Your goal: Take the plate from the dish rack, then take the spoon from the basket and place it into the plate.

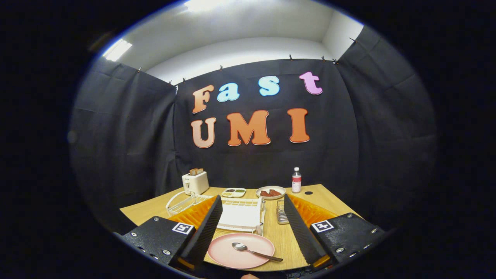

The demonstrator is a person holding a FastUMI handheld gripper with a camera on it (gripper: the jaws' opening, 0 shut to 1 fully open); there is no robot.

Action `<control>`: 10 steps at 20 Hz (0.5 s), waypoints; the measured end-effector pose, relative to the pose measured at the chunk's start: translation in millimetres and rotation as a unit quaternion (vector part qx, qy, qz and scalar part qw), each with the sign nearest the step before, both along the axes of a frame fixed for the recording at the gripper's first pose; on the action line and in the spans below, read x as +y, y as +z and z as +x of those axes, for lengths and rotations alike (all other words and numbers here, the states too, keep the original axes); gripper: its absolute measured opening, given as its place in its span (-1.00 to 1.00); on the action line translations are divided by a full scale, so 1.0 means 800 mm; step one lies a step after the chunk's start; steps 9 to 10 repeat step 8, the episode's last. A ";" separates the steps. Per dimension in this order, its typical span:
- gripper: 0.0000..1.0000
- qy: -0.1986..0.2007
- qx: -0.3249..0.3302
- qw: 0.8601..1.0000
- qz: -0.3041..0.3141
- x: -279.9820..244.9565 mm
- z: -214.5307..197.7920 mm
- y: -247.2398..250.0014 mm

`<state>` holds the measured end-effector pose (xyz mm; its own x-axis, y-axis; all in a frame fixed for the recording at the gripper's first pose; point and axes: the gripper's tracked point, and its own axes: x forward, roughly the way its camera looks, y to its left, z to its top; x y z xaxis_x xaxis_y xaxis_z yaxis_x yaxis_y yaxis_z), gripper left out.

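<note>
A: Spoon (255, 252) lies in the pink plate (228, 255), bowl toward the dish rack (240, 215), handle running away from it to the right.

B: And the gripper (252, 228)?

A: Spread wide, holding nothing, raised above the plate; spoon sits low between the fingers, its handle end nearer the right one.

B: Beyond the plate?

A: Dish rack just behind it, wire basket (282, 213) right of the rack. Farther back, toaster (195, 182), snack dish (270, 192), bottle (296, 180). Task looks finished; only backing off remains.

Glossy metal spoon (255, 251), matt pink plate (226, 254)
</note>
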<state>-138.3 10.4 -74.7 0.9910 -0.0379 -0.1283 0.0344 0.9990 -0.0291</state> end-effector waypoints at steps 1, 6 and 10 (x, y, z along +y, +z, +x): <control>0.89 -0.002 -0.002 1.000 -0.004 0.002 -0.006 0.007; 0.89 0.003 -0.030 1.000 0.008 0.023 -0.025 0.043; 0.89 0.002 -0.038 0.999 0.009 0.025 -0.032 0.052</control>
